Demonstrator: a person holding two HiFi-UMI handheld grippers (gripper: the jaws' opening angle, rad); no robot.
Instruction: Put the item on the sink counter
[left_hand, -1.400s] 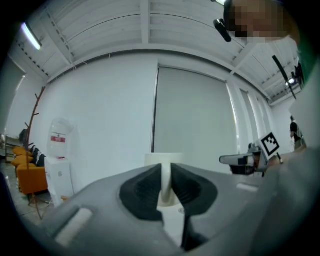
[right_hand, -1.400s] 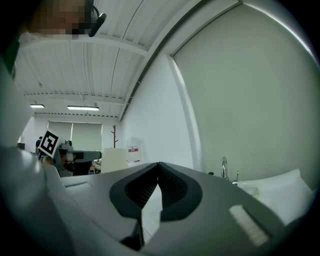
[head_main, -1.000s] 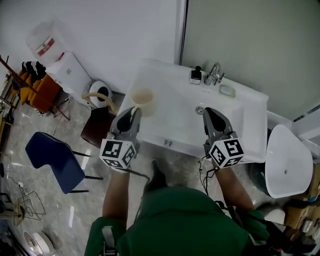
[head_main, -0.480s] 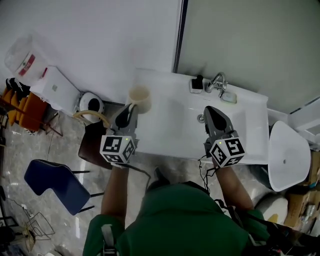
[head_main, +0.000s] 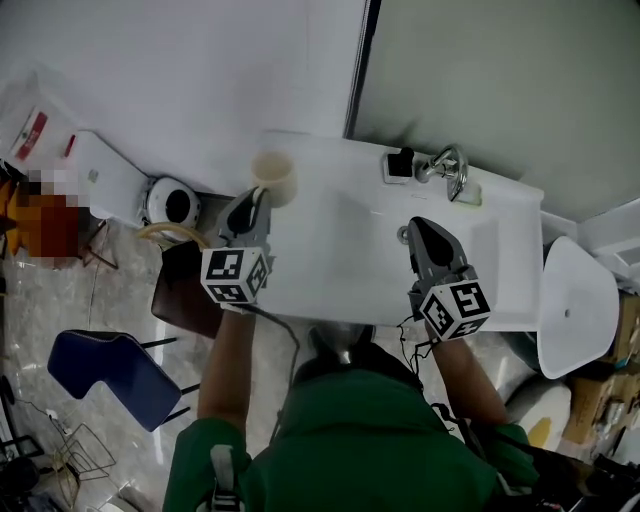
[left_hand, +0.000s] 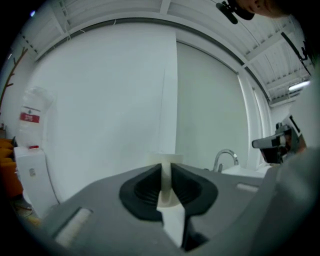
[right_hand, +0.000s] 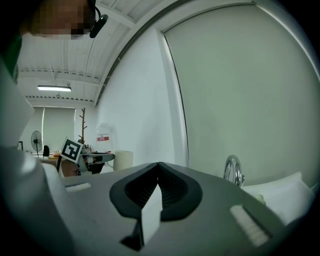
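Head view: left tongs (head_main: 255, 198) clamped on cream cup (head_main: 273, 176). Cup upright at counter (head_main: 330, 280) end, well left of faucet (head_main: 450, 165). Can't tell if base touches counter. Right tongs (head_main: 416, 228) over counter, near side of faucet.
Left gripper view: pads (left_hand: 145, 190) pinch cup wall; faucet beyond, to right.
Right gripper view: tongs closed, nothing between. Cup far left of faucet.

The cream cup (head_main: 272, 176) stands upright, mouth up, at the white sink counter's (head_main: 340, 270) left end. The left gripper (head_main: 256, 200) pinches its near wall.
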